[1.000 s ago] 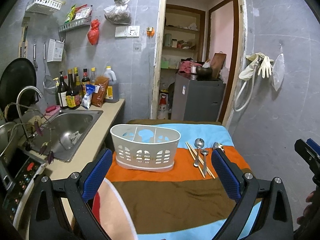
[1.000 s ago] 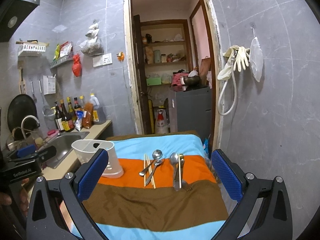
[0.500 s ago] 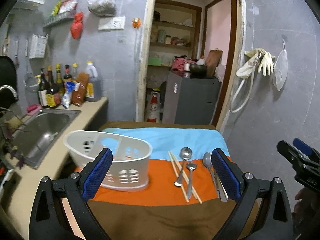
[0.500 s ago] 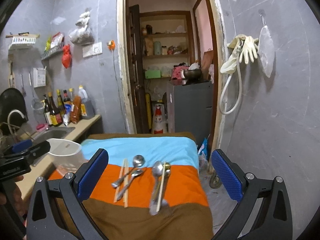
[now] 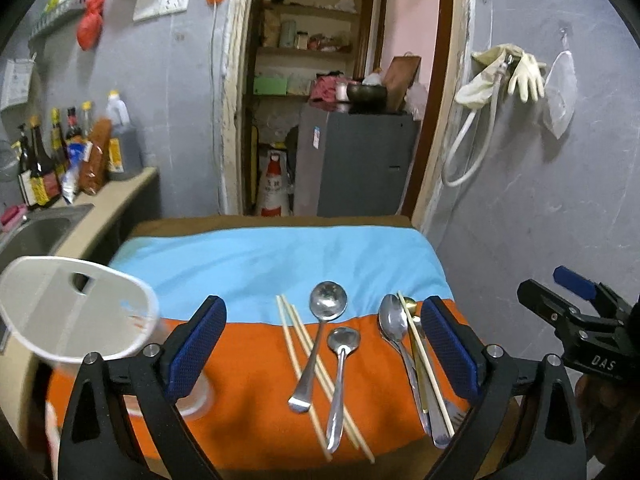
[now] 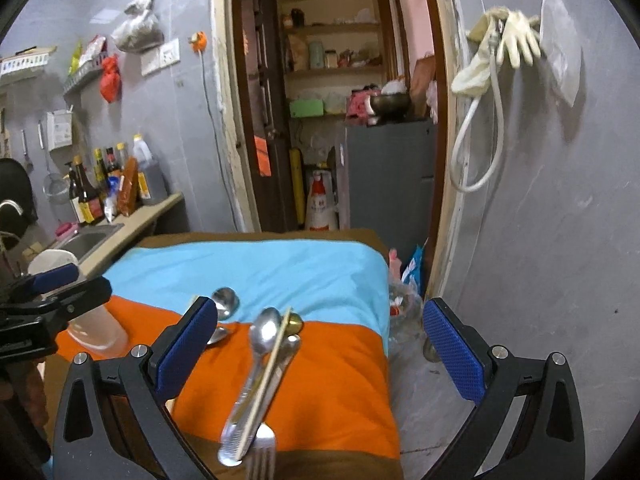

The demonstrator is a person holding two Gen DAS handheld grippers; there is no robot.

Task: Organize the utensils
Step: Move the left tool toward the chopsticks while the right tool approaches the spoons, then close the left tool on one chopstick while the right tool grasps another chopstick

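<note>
Both tools moved rightward; spoons (image 5: 326,320) lie between left tool (image 5: 324,344) fingers, seemingly untouched.

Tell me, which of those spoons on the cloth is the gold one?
The gold spoon is the farthest right, its bowl peeking from under a chopstick beside the oval silver spoon. The round-bowled spoon and small spoon are silver.

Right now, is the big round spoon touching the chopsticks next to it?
Touching. In the left wrist view the big spoon has its handle lying slantwise across the pair of chopsticks, with no gap showing where they cross on the orange stripe.
</note>
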